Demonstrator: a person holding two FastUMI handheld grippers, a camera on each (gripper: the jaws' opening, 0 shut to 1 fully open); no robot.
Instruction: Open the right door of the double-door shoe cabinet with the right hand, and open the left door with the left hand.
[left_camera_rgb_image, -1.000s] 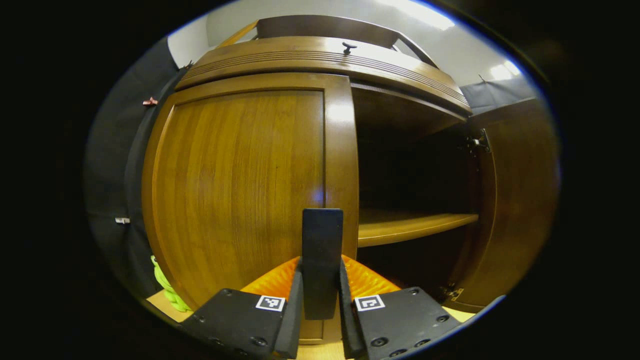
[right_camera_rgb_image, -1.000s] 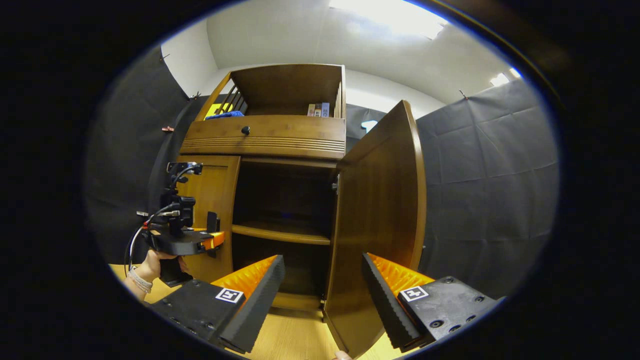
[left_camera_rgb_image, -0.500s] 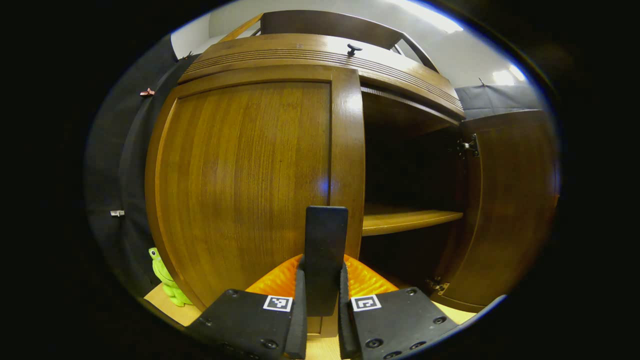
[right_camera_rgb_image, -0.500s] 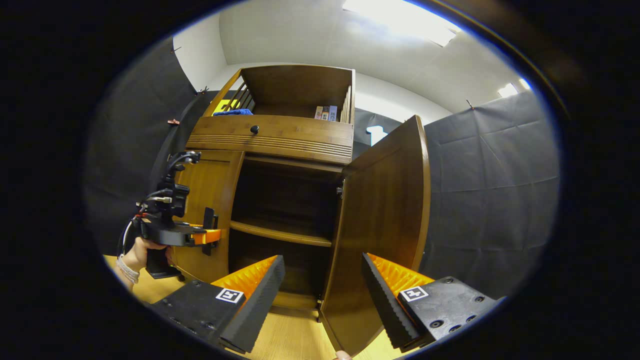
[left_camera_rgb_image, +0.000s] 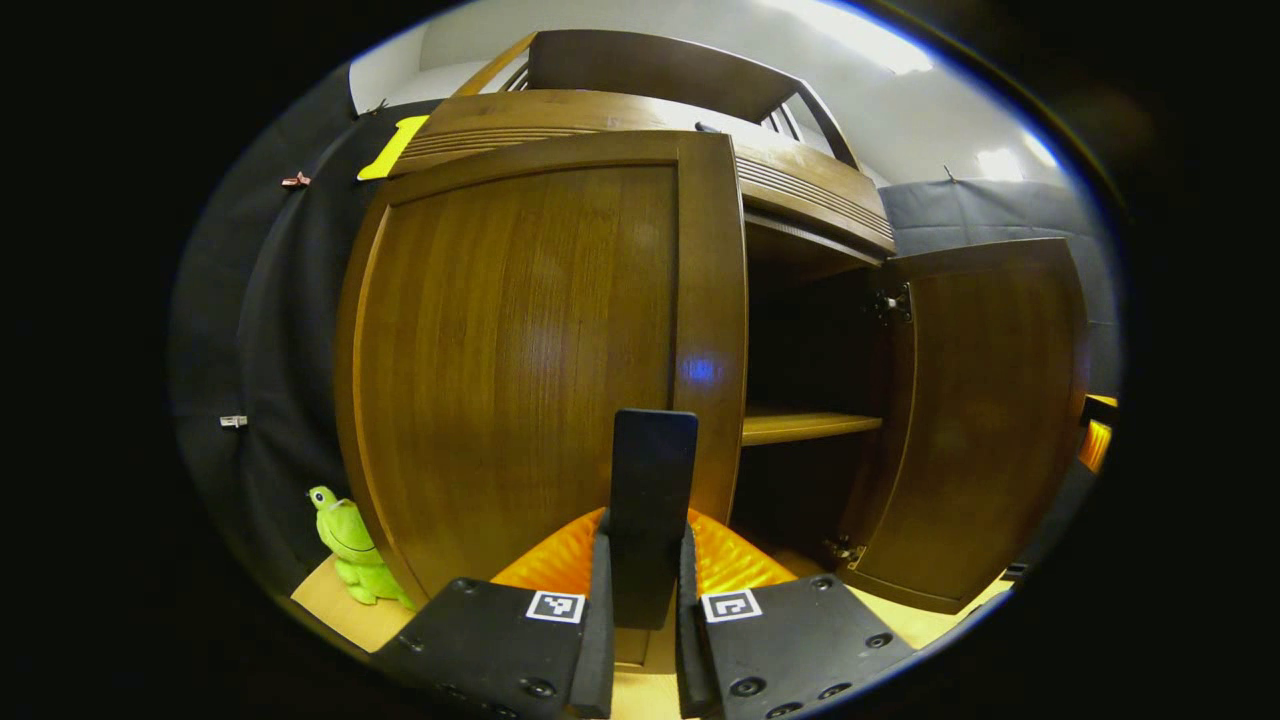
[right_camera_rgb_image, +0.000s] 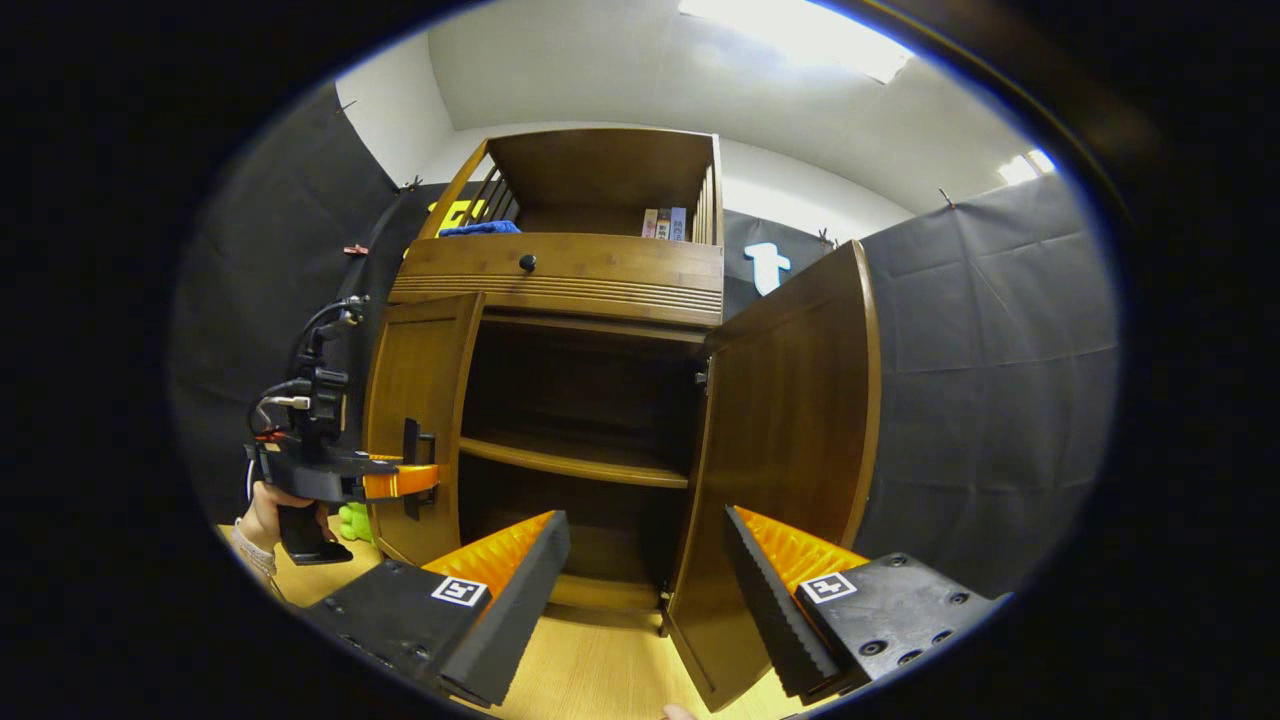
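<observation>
Left gripper (right_camera_rgb_image: 415, 470): black pistol grip, looping cables, square markers.

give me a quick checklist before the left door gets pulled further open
1. Left hand-held gripper shut on the left door handle: ok.
2. Left door off the cabinet frame: ok, swung out partway.
3. Right door open: ok, swung wide.
4. Right hand-held gripper open and holding nothing: ok.
5. Green plush toy on the floor beside the left door, out of its swing: cannot tell.
6. Left door hinges free: cannot tell, hidden.
</observation>
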